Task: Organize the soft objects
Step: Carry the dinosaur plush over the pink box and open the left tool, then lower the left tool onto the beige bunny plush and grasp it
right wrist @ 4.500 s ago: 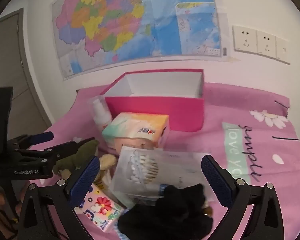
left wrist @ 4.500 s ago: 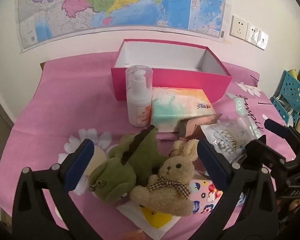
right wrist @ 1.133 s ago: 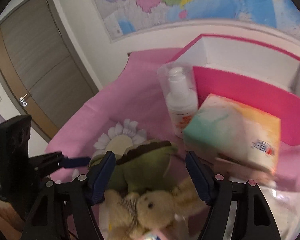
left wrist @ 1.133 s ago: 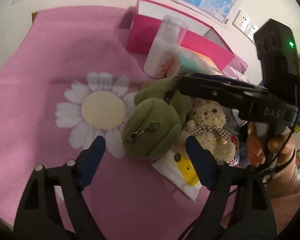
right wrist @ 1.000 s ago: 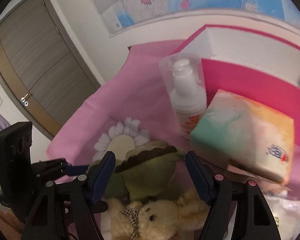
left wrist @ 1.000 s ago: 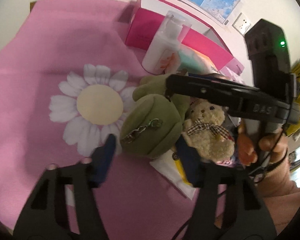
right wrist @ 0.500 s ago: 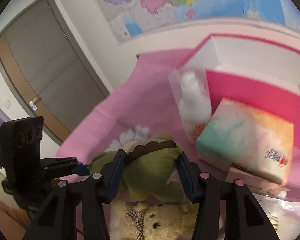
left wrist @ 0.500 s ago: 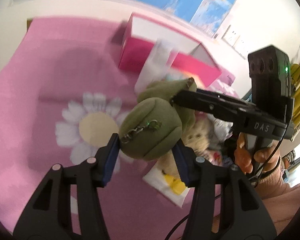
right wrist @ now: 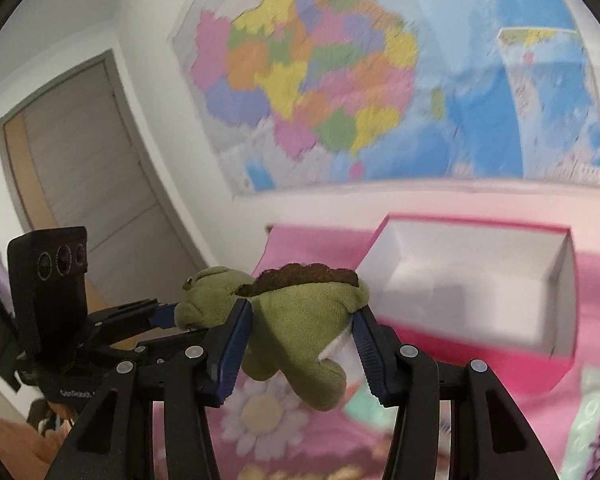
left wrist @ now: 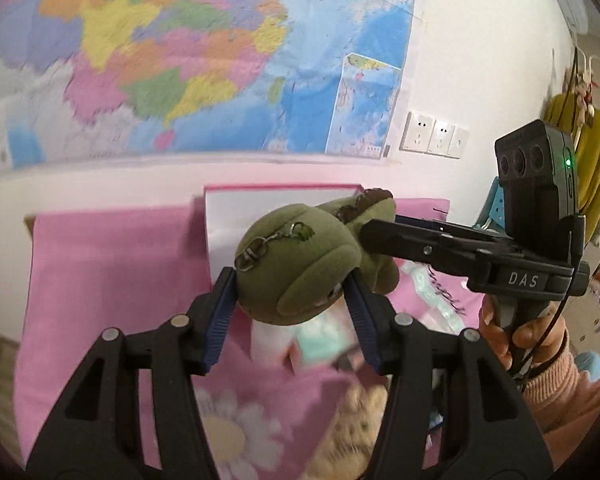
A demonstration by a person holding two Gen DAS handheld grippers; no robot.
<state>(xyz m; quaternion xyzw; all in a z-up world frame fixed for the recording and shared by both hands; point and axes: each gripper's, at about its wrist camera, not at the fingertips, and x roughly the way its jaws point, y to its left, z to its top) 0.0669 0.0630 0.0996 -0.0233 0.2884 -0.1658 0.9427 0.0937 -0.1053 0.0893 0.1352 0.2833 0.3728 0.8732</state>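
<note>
A green plush dinosaur (left wrist: 300, 264) with a brown back ridge hangs in the air above the pink table. My left gripper (left wrist: 290, 308) is shut on its head. My right gripper (right wrist: 302, 344) is shut on its body (right wrist: 304, 320); it reaches in from the right in the left wrist view (left wrist: 384, 236). The open pink box (right wrist: 472, 300) with a white inside stands behind the toy, also in the left wrist view (left wrist: 236, 216). A beige plush rabbit (left wrist: 356, 420) lies blurred on the cloth below.
A pink cloth with daisy prints (left wrist: 100, 280) covers the table. A lotion bottle (left wrist: 272, 340) and a pastel tissue pack (left wrist: 324, 340) stand under the toy. A wall map (right wrist: 380, 80) hangs behind. A door (right wrist: 84, 184) is at the left.
Both grippers closed on the green dinosaur and lifted it off the cloth, up and back toward the pink box. The rabbit stayed on the table.
</note>
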